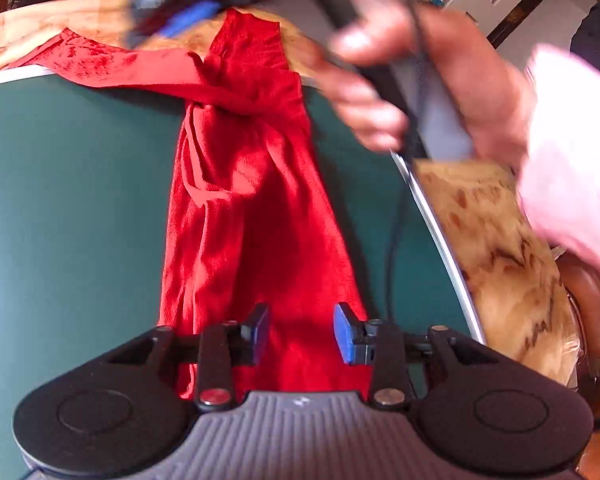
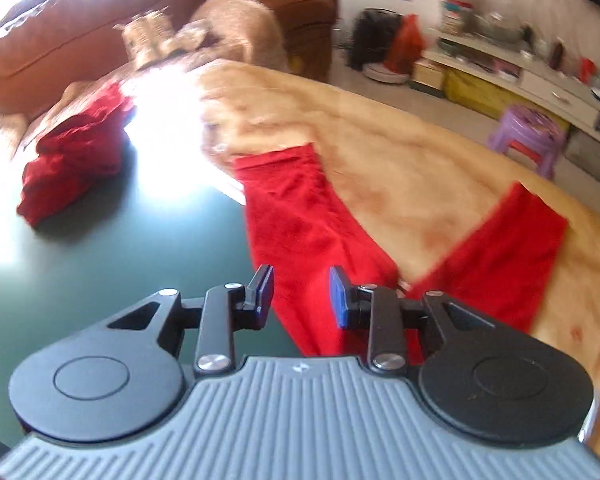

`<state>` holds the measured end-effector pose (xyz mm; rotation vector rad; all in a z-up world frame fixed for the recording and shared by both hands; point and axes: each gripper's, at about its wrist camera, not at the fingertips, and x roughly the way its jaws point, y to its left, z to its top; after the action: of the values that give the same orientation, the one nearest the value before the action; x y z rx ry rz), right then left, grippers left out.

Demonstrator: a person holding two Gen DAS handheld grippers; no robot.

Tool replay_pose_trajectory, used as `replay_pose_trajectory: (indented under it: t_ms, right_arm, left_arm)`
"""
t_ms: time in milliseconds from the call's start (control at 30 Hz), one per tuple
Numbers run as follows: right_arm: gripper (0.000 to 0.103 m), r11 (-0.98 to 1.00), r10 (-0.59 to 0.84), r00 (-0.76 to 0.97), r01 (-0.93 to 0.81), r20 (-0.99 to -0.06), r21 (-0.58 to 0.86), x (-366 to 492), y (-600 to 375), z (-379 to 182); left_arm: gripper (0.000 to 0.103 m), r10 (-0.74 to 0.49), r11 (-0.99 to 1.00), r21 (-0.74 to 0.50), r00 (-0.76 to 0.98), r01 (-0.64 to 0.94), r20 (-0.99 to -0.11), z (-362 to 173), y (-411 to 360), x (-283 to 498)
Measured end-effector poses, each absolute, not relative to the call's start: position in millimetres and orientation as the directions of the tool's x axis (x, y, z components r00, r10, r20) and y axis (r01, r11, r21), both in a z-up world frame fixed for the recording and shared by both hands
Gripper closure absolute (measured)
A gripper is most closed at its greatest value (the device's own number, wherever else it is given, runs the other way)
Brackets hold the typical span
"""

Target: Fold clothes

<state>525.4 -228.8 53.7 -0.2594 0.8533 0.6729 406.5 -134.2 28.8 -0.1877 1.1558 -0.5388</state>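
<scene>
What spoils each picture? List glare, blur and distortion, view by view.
Left wrist view: the hand and the pale sleeve are smeared by motion blur; the red garment is fairly sharp; fisheye bends the green mat's edge. Right wrist view: blown-out glare on the table washes out detail; the bunched red cloth and the room are blurred.

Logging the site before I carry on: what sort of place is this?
Most likely a home living room: a brown leather sofa, a low white cabinet crowded with household items, and a purple plastic stool beside the table.
</scene>
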Motion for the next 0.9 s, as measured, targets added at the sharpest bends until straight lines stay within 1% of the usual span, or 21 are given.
replay_pose_trajectory:
  t_ms: [133,233,400,533,600,667,733,833,900]
  right_arm:
    - [0.067,0.657,0.427,0.399,-0.753,-0.812,-0.024,549,-168,28]
    - [0.067,0.643,0.412,0.415,-0.764,-0.811,-0.064,561,-141,19]
    - [0.067,0.657,0.412,0.396,-0.754,-0.821,-0.033,584,-118,12]
    - [0.068,0.628,0.395,0.401,-0.775,-0.827,-0.075,582,-112,8]
    - [0.072,0.627,0.375,0.409,-0.773,-0.832,-0.097,585,-110,8]
    - [0.095,0.642,0.356,0.412,-0.76,-0.839,-0.101,591,-112,10]
    - [0.098,0.672,0.373,0.374,-0.74,-0.849,-0.031,606,-119,14]
    - [0.098,0.717,0.401,0.37,-0.696,-0.838,0.036,621,-140,21]
    - [0.098,0.76,0.436,0.381,-0.641,-0.815,0.107,635,-165,32]
  left_arm:
    - [0.064,-0.479,0.864,-0.389,0.287,0.319,-0.829,25,-137,411]
    - [0.064,-0.475,0.867,-0.388,0.283,0.313,-0.833,24,-138,409]
    - [0.064,-0.488,0.865,-0.418,0.278,0.276,-0.827,22,-135,411]
    - [0.064,-0.491,0.864,-0.423,0.275,0.274,-0.826,20,-136,412]
    - [0.064,-0.498,0.862,-0.436,0.272,0.258,-0.823,18,-132,414]
    - [0.064,-0.498,0.863,-0.439,0.267,0.25,-0.825,18,-132,415]
    - [0.064,-0.501,0.862,-0.447,0.266,0.24,-0.824,17,-130,414]
    - [0.064,-0.502,0.861,-0.445,0.265,0.247,-0.823,17,-129,414]
    - [0.064,-0.502,0.86,-0.444,0.263,0.25,-0.824,17,-130,413]
